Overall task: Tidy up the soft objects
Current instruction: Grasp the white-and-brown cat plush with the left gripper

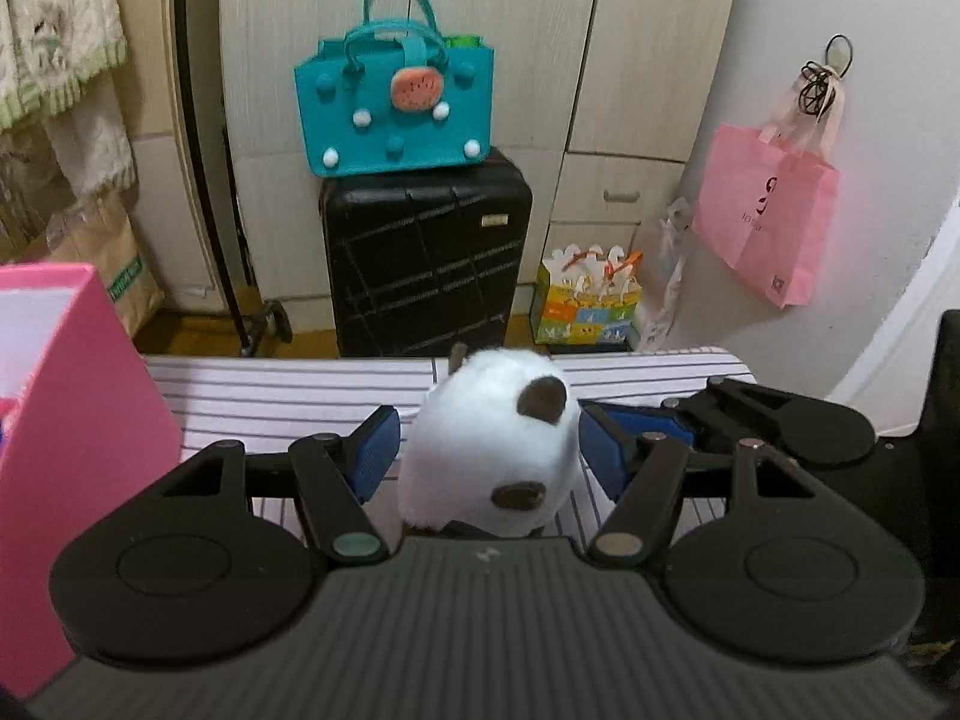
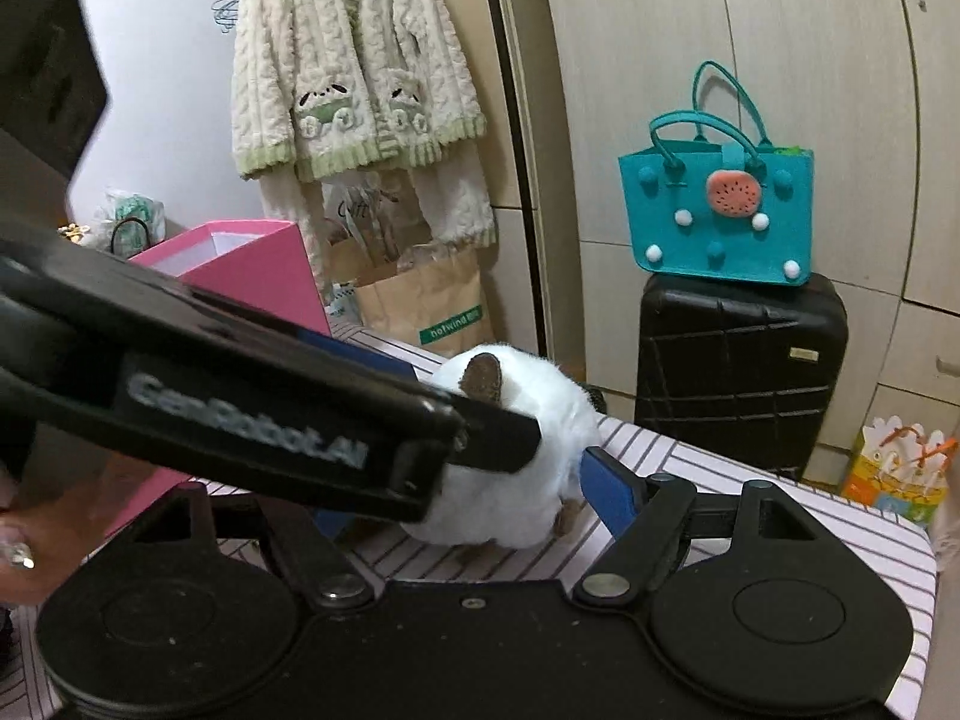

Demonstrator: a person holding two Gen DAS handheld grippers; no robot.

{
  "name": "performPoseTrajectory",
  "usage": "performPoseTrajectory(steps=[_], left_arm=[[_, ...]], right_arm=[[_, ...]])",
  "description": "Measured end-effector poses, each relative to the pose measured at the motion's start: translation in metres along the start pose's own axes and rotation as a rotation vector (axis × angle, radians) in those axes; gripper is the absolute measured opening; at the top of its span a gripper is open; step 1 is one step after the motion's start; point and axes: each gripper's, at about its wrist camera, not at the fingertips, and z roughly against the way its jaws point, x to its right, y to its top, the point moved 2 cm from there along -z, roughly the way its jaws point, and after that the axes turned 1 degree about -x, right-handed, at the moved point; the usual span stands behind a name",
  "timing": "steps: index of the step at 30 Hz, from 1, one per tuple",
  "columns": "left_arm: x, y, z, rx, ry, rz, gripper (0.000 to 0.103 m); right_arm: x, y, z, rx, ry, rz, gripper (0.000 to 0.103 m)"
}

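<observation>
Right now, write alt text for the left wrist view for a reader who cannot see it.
A white plush toy with brown patches sits on a striped surface between the open blue-padded fingers of the left gripper. A pink box stands at the left edge. Behind, a teal felt bag rests on a black suitcase.

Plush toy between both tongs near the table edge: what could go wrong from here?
1. The white plush toy sits between the left tongs, pads beside it but apparently not clamped; fluffy fur may slip on closing.
2. The right tongs crowd the same toy, the left one crossing over them, so they may collide.
3. The toy lies near the far edge of the striped table; a nudge could push it off toward the black suitcase.
</observation>
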Motion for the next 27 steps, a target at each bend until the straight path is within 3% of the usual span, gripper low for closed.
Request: performPoseTrajectory(steps=[5,10,19,27], left_arm=[[-0.009,-0.009,-0.013,-0.038,-0.043,0.072,0.063],[-0.008,-0.014,-0.014,-0.015,-0.043,0.063,0.060],[-0.006,-0.020,-0.008,0.003,-0.034,0.106,0.059],[-0.006,-0.028,0.013,-0.020,-0.107,0.127,0.059]], right_arm=[[0.000,-0.004,-0.006,-0.008,-0.008,0.004,0.079],[-0.004,-0.007,-0.004,0.007,-0.041,0.059,0.071],[-0.019,-0.010,0.004,0.021,-0.111,0.114,0.066],[-0.029,-0.012,0.029,0.043,-0.115,0.085,0.066]])
